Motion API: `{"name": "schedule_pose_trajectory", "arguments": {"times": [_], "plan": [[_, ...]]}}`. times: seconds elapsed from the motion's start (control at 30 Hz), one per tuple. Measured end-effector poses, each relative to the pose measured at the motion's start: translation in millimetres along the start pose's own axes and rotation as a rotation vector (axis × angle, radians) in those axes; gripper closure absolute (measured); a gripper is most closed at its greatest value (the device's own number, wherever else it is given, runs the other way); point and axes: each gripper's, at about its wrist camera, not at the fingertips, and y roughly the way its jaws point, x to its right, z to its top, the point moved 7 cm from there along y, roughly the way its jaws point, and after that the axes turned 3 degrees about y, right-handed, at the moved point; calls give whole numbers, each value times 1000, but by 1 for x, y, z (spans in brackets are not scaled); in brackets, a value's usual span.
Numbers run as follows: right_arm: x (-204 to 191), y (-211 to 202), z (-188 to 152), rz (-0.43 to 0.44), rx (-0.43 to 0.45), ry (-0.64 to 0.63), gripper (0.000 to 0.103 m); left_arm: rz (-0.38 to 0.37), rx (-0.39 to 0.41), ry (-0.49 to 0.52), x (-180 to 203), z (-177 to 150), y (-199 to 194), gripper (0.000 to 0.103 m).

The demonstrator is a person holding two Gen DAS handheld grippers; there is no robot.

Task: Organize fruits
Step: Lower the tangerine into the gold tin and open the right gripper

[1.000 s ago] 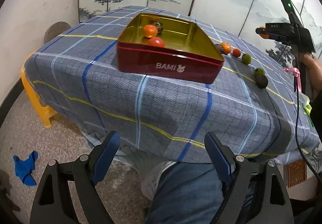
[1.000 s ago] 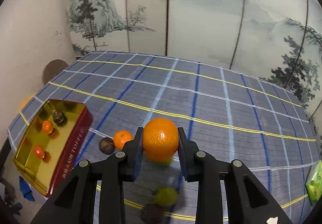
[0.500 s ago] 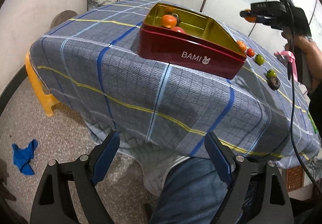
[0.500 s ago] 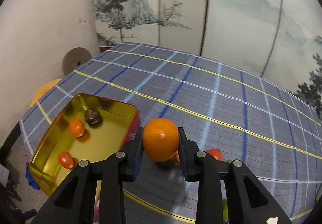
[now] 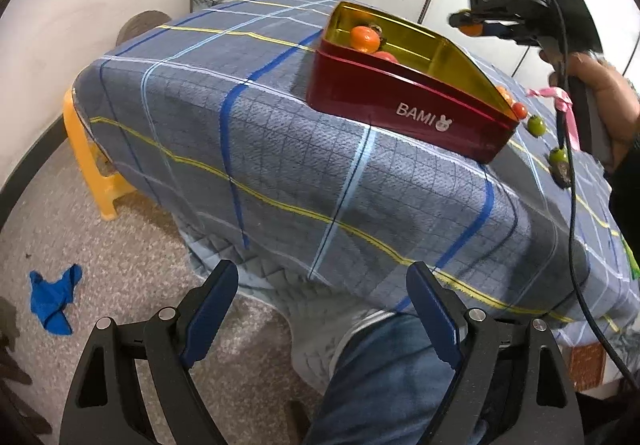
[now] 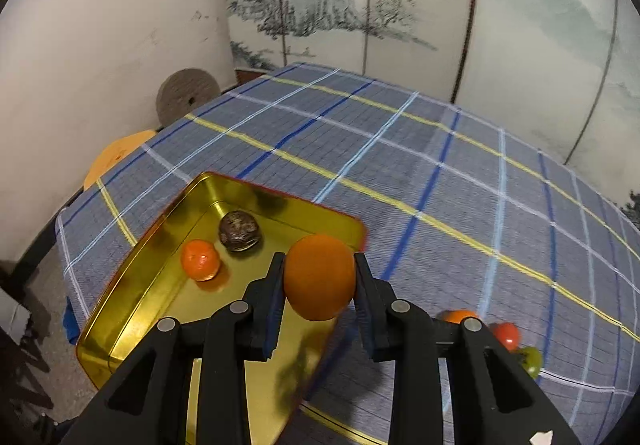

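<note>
Painted landscape screens back a table (image 5: 280, 149) draped in a blue plaid cloth, seen from the left wrist. A red tin (image 5: 404, 105) with a gold inside sits near the table's near edge, toward its left corner, holding a small orange fruit (image 5: 364, 38) and a red one partly hidden by the wall. Just past the tin's right end lie a green fruit (image 5: 536, 124) and more small fruits in a row. The left gripper (image 5: 322, 309) hangs below the table edge over a denim knee, jaws wide apart and empty. The right gripper (image 5: 472, 27) shows at upper right in a hand.

From the right wrist, the right gripper (image 6: 319, 281) clamps an orange (image 6: 319, 277) between its pads, over the tin's (image 6: 132, 297) right rim. Inside lie a small orange fruit (image 6: 200, 259) and a dark brown fruit (image 6: 240, 231), close together.
</note>
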Motion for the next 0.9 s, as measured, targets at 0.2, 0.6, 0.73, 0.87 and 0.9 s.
{"name": "schedule_pose_trajectory", "arguments": {"times": [0.2,0.6,0.73,0.87,0.9], "plan": [[-19,17,-12,62,-43,-28,74,20,-6,16,3,2,0,17],[-61,45,-43,128,-155,-173,73,25,-38,58,18,1,8,17],[-68,55,-51,127,-206,-217,73,28,-46,55,18,-1,11,17],[-69,61,-57,122,-252,-252,72,25,-45,68,20,-1,11,17],[-70,60,-57,118,-249,-258,72,26,-44,70,20,-1,10,17]]}}
